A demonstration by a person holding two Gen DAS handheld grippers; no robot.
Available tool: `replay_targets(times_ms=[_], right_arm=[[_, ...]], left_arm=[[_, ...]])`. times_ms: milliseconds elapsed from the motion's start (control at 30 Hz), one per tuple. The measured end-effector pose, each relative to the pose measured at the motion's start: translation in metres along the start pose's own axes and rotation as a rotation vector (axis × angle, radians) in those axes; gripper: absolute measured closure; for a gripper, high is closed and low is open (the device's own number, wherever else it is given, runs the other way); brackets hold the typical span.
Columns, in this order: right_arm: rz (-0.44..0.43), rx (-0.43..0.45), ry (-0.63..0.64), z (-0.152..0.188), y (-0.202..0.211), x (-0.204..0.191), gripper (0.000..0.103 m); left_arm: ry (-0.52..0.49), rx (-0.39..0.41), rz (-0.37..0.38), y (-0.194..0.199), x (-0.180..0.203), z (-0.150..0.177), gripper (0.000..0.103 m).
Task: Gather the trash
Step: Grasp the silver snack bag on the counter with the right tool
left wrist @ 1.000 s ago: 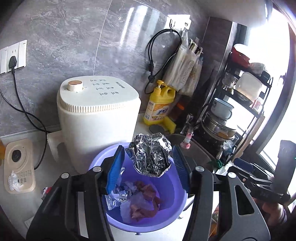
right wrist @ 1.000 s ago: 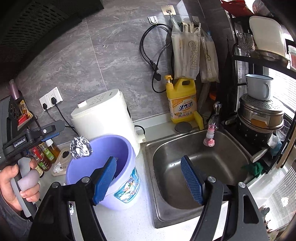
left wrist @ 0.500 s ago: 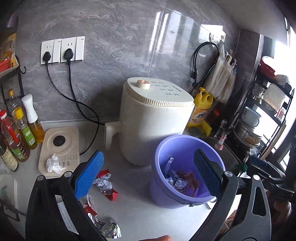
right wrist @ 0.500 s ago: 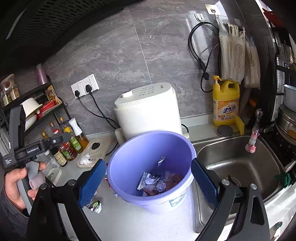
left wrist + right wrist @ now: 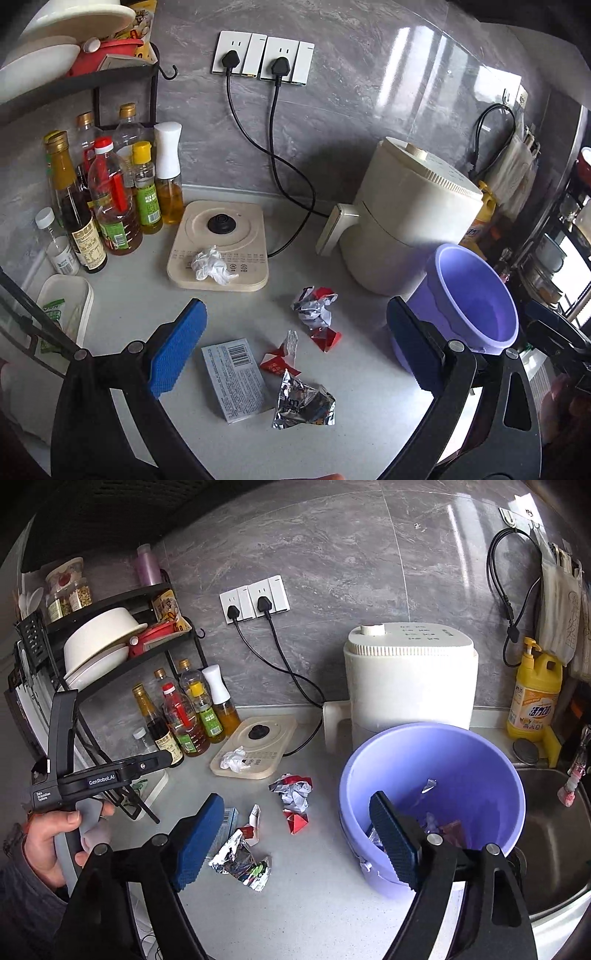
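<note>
At nine o'clock in the left wrist view, the oil bottles [image 5: 110, 199] stood close together against the wall, likely so the counter [image 5: 362, 413] stayed free for cooking. Just right of them lay the flat cream kettle base [image 5: 219, 245], with a crumpled white tissue [image 5: 211, 265] sitting on its front edge. That tissue was trash too, and it had not been picked up.

In the middle, the left claw [image 5: 295, 354] hung over the counter with its blue pads [image 5: 177, 350] spread wide and nothing between them. I think it was held open like that so it could drop down on the next piece. Below it, near six o'clock, lay a small grey box [image 5: 234, 380], touching a shiny foil wrapper [image 5: 303, 404]. A red and white scrap [image 5: 282, 356] lay just above them, and a crumpled red and silver wrapper [image 5: 314, 308] sat near the center.

Going right, the big white cooker [image 5: 410, 218] stood at two o'clock. The purple bucket [image 5: 476, 302] sat in front of it at three o'clock, close to the trash so each trip would be short.

In the right wrist view, the right claw [image 5: 295, 847] was also spread wide and empty, right beside the purple bucket, which already held some wrappers. A hand [image 5: 48, 845] at nine o'clock held the other claw's handle.
</note>
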State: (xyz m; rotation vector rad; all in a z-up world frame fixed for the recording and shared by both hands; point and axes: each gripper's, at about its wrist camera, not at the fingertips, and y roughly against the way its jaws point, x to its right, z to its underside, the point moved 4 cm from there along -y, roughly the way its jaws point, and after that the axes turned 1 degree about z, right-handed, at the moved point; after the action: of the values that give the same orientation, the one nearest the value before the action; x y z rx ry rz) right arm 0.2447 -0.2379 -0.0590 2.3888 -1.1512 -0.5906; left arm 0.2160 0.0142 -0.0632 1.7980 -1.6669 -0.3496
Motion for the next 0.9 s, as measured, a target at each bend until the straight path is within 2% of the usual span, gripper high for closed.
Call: replay_targets(times_ms=[200,333,600,800,900], right_arm=[[-0.035,-0.072,0.033,0.013,-0.028,-0.041,0.032],[-0.051,-0.142,0.01,0.033,-0.055,-0.059,0.039],[-0.029,-0.279,-0.063,0.076,-0.12,-0.066,0.044],[0.036,-0.366,-0.085,0.102,-0.164,-0.063,0.044],[0.038,-0.408,-0.115,0.112,-0.179,-0.06,0.044]], left_arm=[[0.063,-0.033,-0.029,-0.005,-0.042,0.02,0.006],[0.089,-0.065,-0.033,-0.014,-0.063,0.035,0.006],[0.106,-0.126,-0.007,-0.036,-0.088,0.063,0.006],[0.11,-0.163,0.006,-0.045,-0.1,0.079,0.006],[0.109,-0.177,0.007,-0.047,-0.104,0.083,0.006]])
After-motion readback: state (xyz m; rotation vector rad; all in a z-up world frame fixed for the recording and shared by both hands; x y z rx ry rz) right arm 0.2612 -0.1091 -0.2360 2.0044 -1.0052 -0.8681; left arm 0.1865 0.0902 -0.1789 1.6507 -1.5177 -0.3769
